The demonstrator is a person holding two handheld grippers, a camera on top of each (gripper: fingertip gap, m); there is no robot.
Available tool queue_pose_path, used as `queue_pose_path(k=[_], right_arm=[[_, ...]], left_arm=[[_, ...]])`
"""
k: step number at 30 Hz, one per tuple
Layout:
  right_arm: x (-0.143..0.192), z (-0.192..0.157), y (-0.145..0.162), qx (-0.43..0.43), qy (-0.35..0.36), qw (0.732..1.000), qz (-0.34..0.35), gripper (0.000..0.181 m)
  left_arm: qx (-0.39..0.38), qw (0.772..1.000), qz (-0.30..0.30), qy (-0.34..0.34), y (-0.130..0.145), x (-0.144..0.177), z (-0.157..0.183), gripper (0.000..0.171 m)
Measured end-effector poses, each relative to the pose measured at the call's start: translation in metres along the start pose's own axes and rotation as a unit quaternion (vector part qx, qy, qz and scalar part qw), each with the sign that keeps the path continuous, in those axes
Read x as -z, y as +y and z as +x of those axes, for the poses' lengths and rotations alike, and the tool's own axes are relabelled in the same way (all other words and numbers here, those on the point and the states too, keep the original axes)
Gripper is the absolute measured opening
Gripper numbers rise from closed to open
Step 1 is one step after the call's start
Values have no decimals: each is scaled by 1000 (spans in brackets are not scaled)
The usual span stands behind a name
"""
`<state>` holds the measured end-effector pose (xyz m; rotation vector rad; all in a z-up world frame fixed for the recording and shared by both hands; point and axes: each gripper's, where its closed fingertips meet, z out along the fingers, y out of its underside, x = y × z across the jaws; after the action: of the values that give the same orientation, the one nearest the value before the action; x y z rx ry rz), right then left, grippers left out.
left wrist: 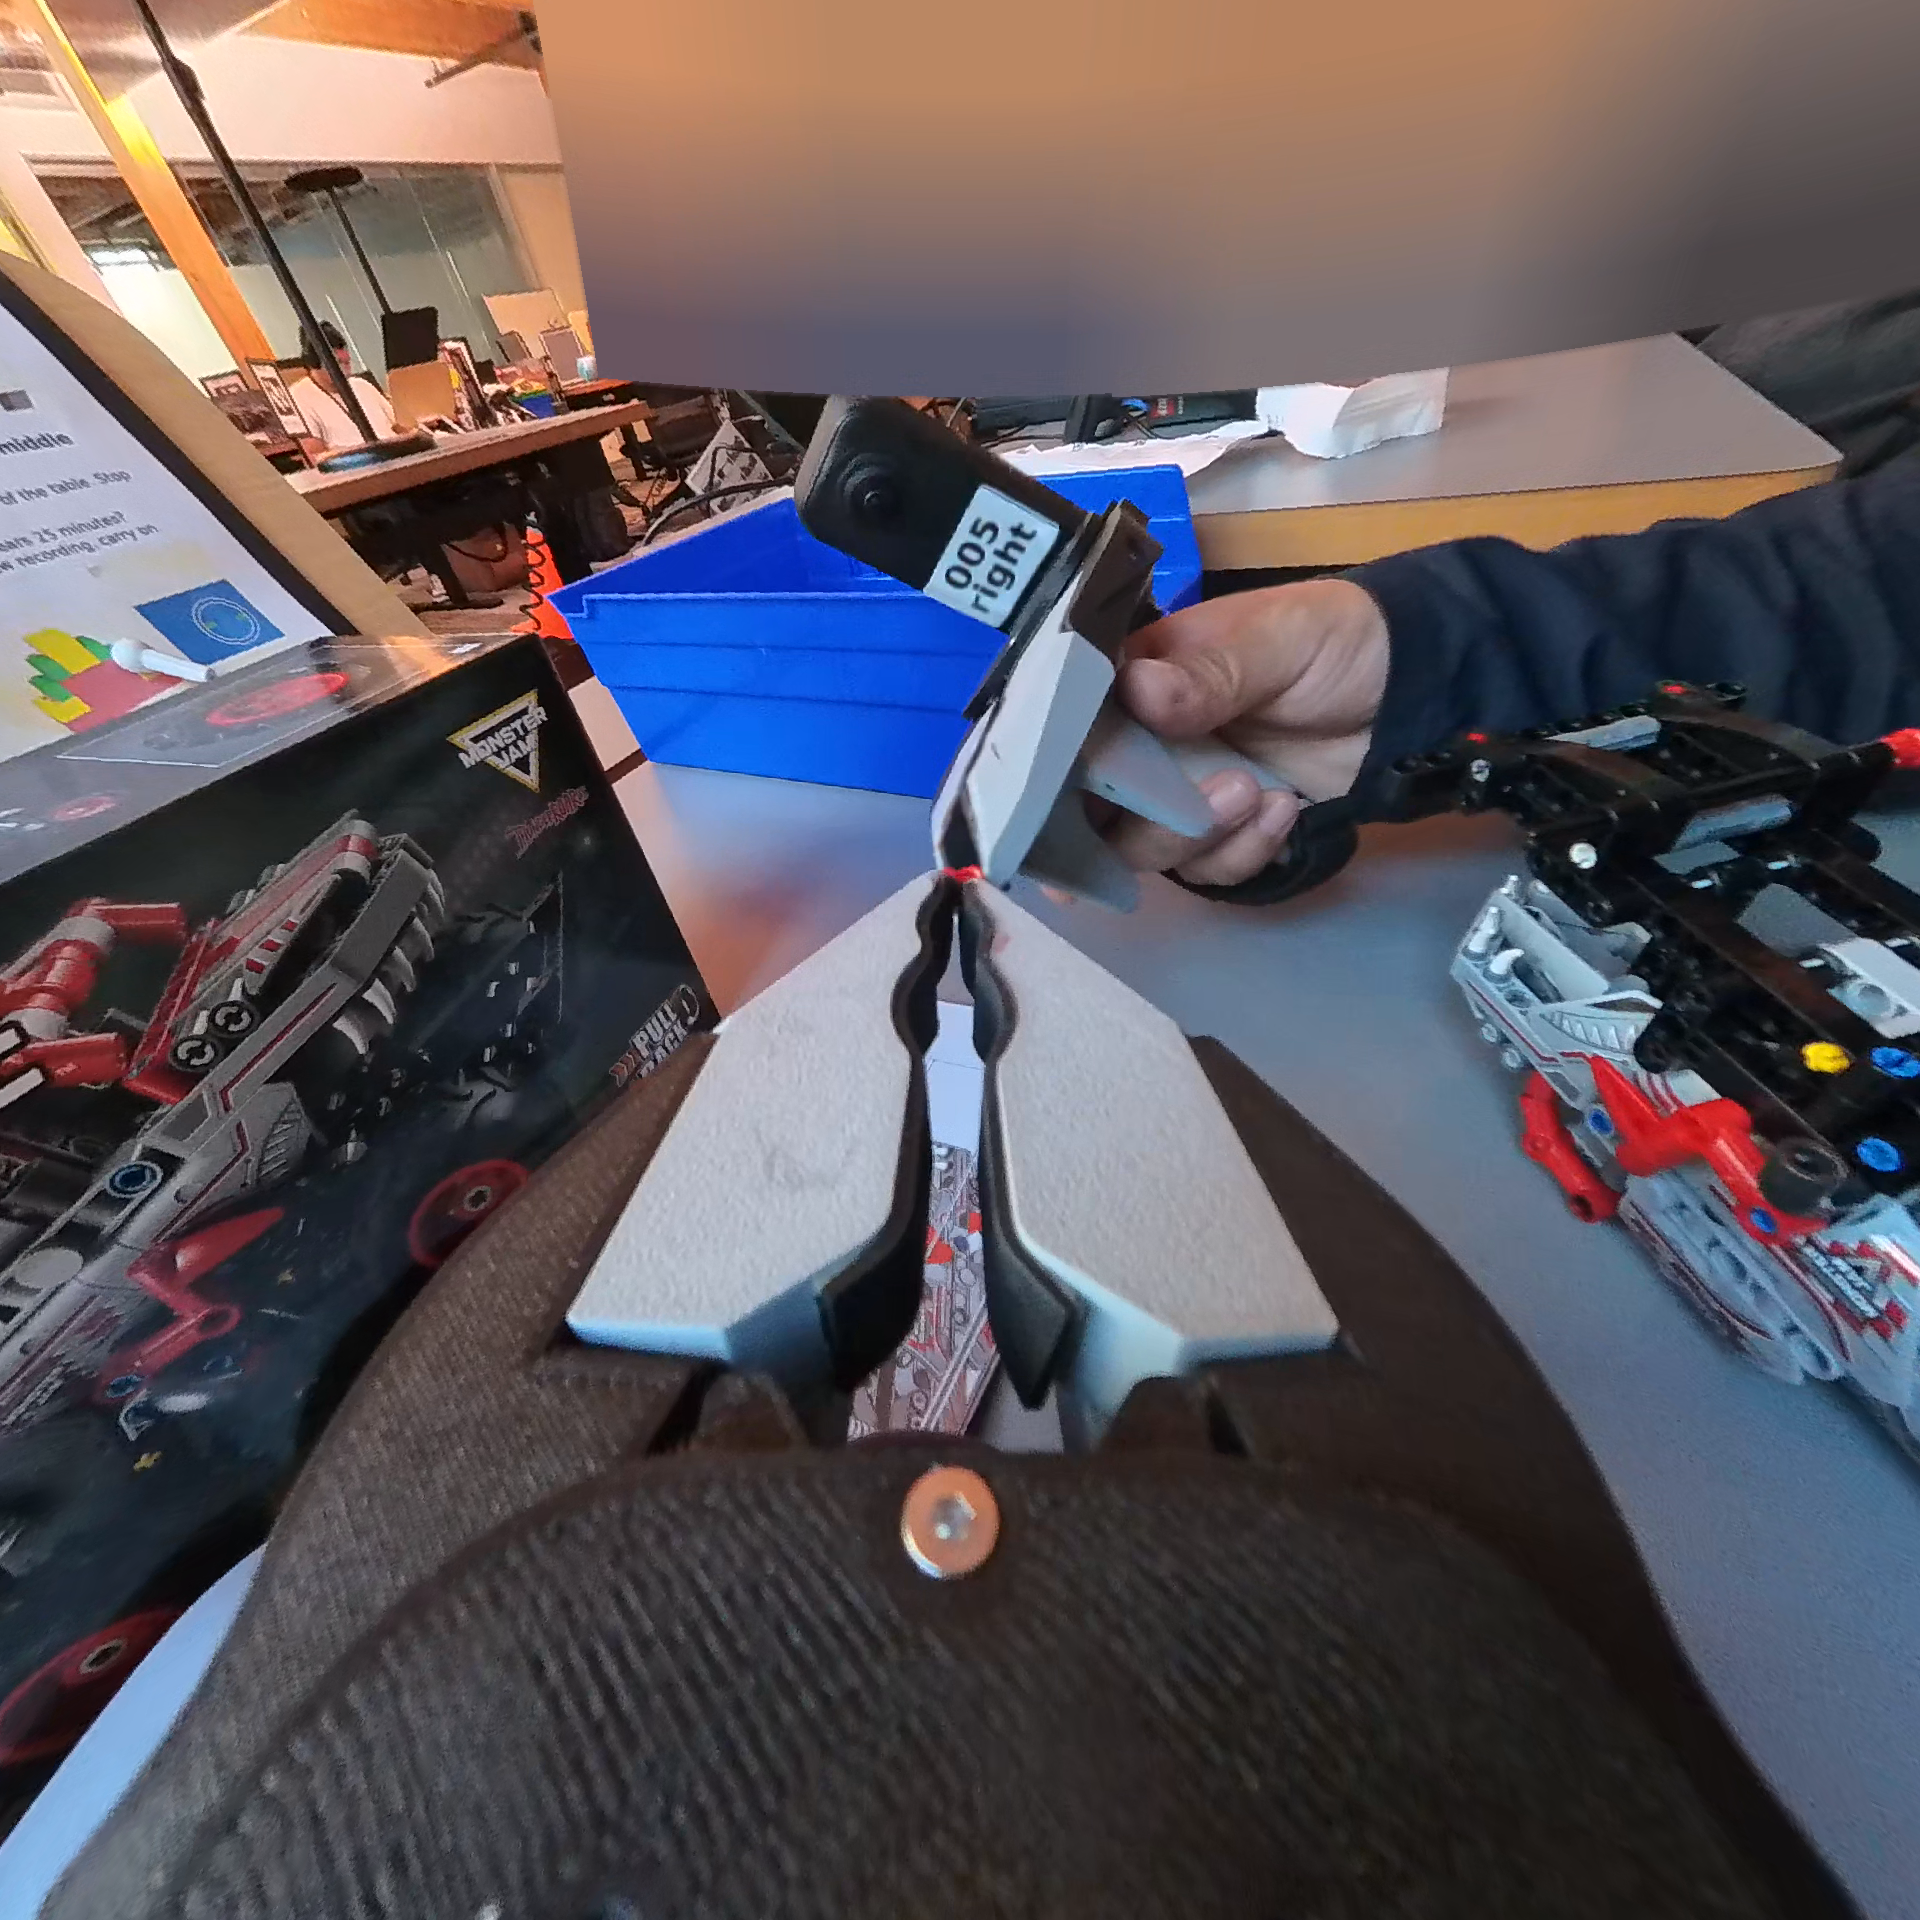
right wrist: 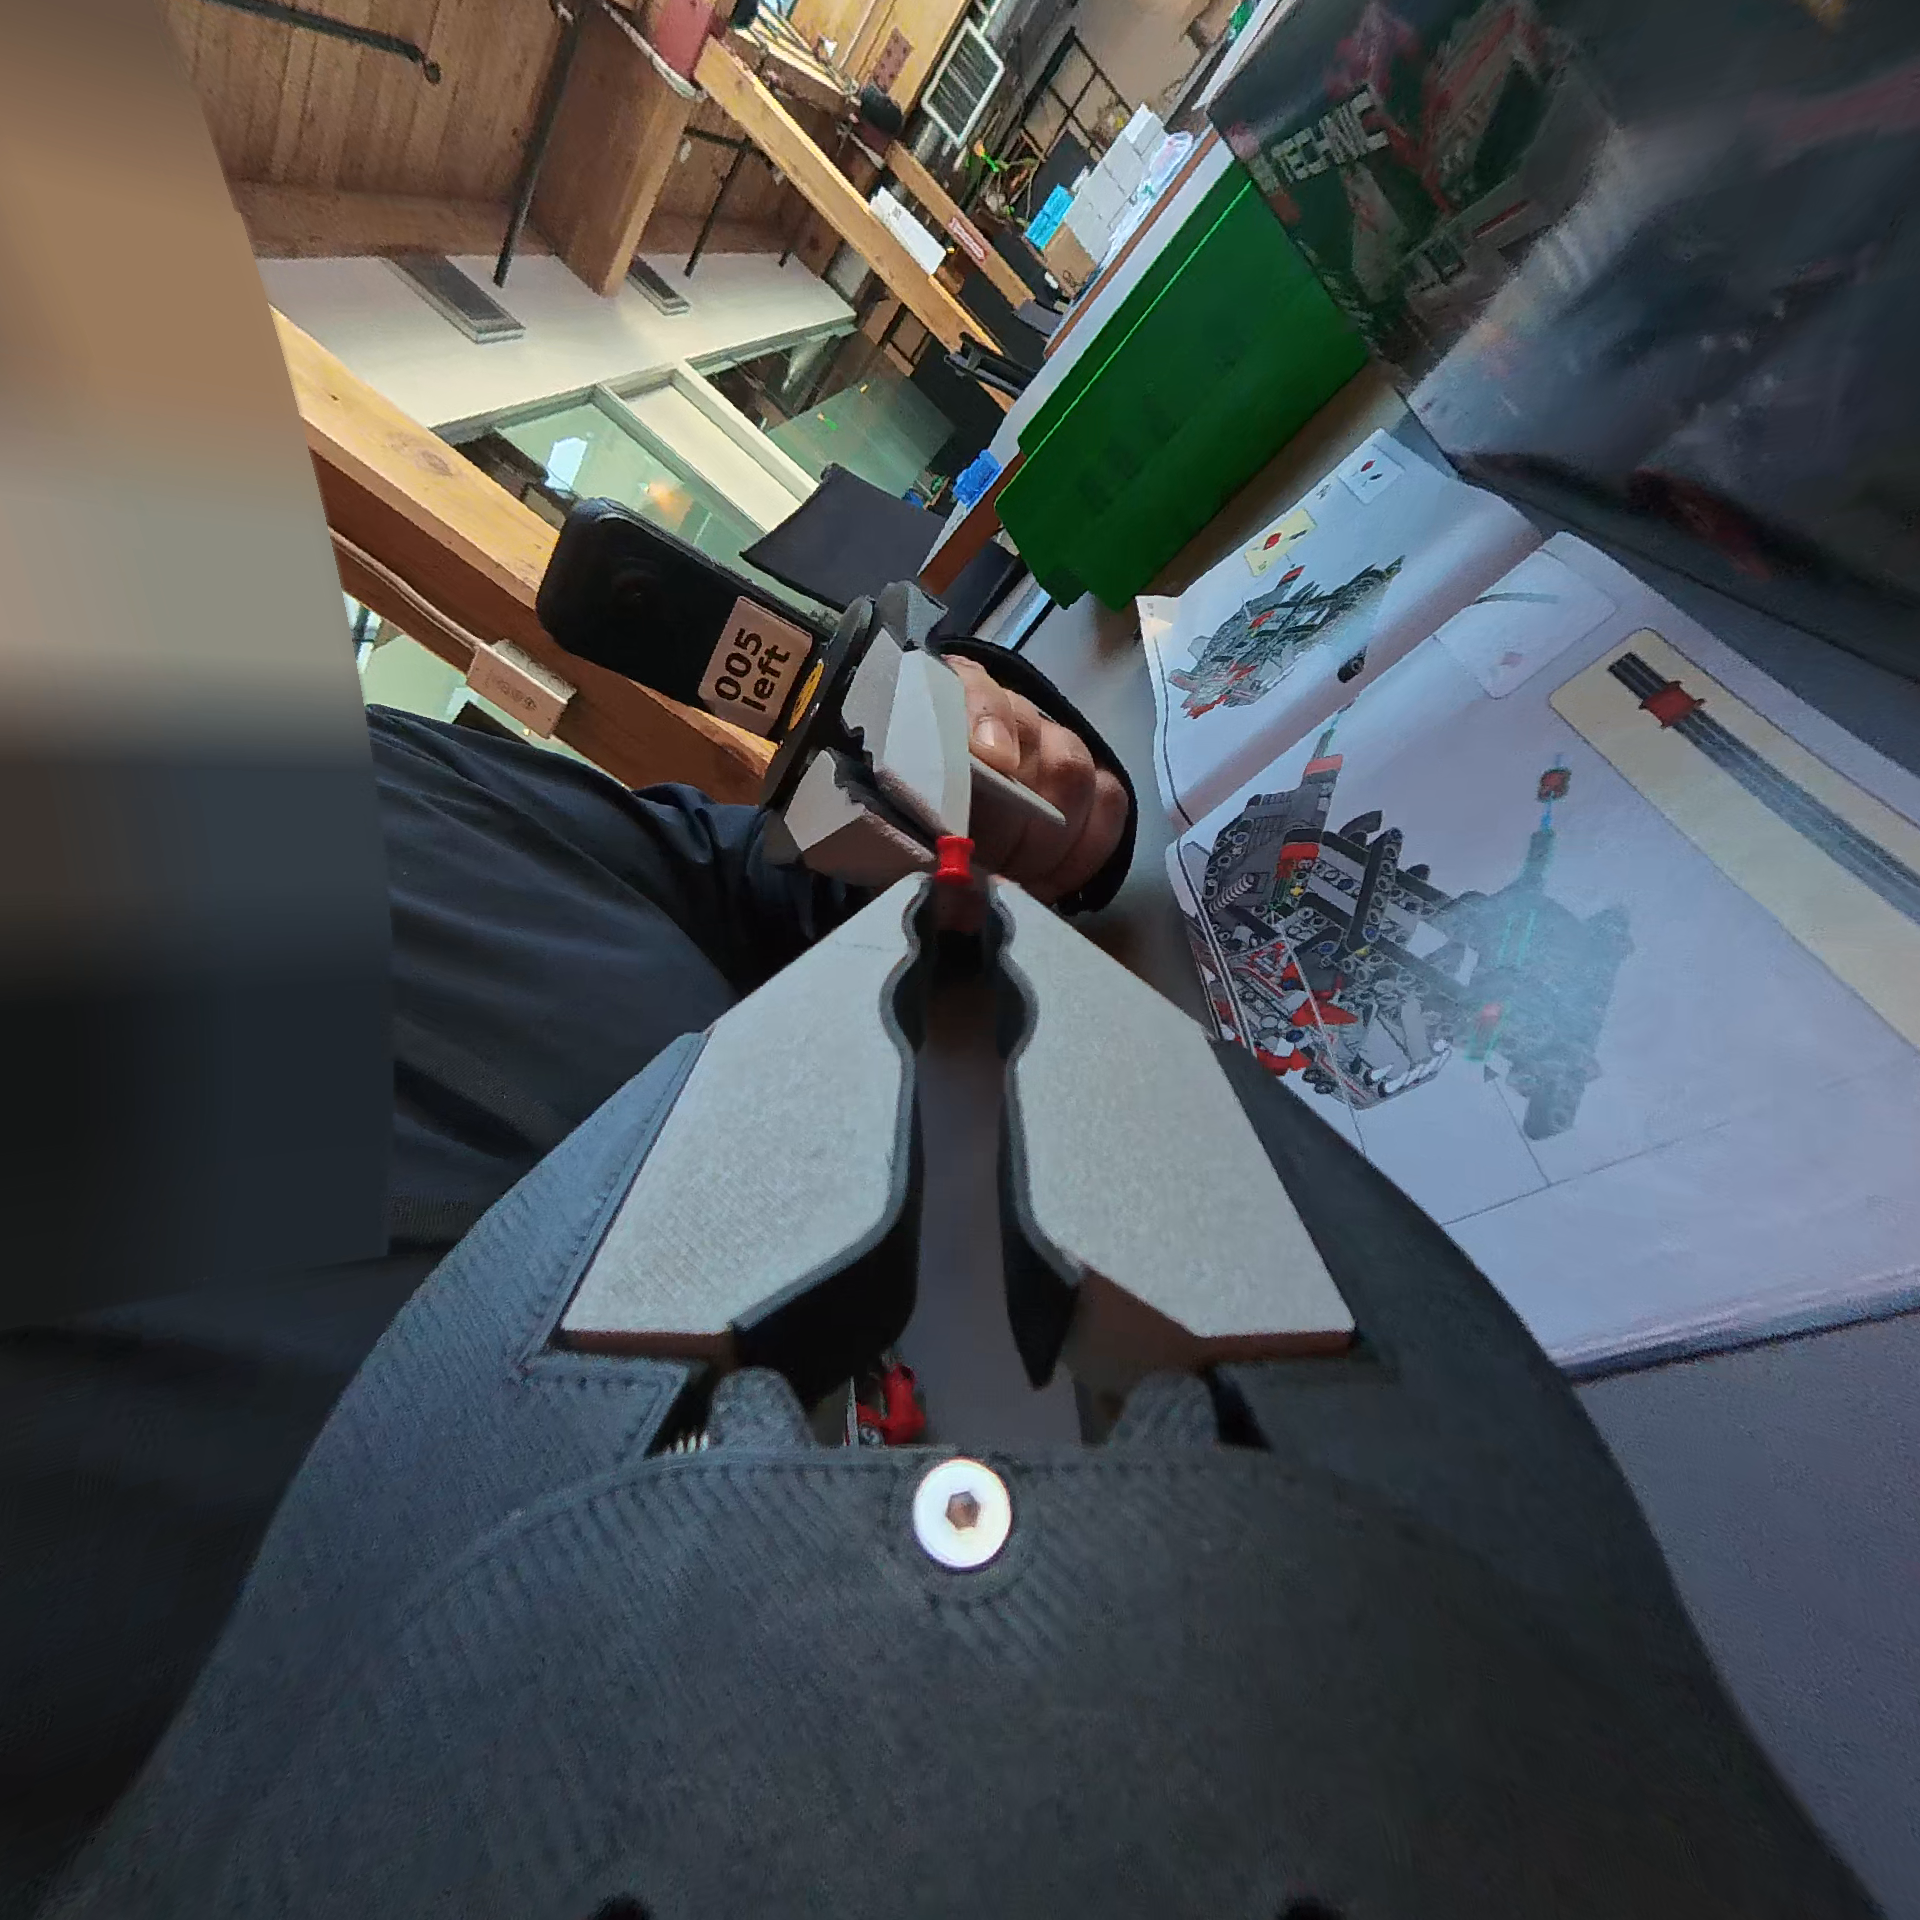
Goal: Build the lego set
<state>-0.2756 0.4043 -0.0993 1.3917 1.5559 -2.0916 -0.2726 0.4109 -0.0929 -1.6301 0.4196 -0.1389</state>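
A small red Lego pin (right wrist: 951, 858) is held in the air where both grippers' tips meet; it shows as a red speck in the left wrist view (left wrist: 962, 874). My right gripper (right wrist: 951, 914) is shut on the pin's lower part. My left gripper (left wrist: 951, 891) is nearly closed, its tips pinching the same pin. Each gripper also shows in the other's view, the right (left wrist: 975, 864) and the left (right wrist: 923, 847), both held by hands. The half-built grey, black and red truck (left wrist: 1714, 1091) lies on the table to the right.
The set's dark box (left wrist: 260, 987) stands at the left, a blue bin (left wrist: 748, 665) behind. The open instruction booklet (right wrist: 1558, 935) lies on the table, with a green bin (right wrist: 1174, 416) beyond it. A person's dark sleeve (left wrist: 1662, 613) reaches in from the right. My left and right fingertips are right by each other.
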Motion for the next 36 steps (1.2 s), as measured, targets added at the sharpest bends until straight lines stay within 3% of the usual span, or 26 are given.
queue_pose_path(k=[16,23,29,36], right_arm=[[-1,-2,-4,6,-2,1000,10,2],[7,1,14,8,19,996,-85,1],[9,-2,28,9,29,987,-156,1],[5,-8,33,-2,4,983,-182,1]], left_arm=[[3,1000,5,-9,-2,0,-2,0],[-18,1000,-14,15,6,6,2,7],[-25,995,-25,97,10,3,21,14],[-45,992,-33,113,12,1,31,9]])
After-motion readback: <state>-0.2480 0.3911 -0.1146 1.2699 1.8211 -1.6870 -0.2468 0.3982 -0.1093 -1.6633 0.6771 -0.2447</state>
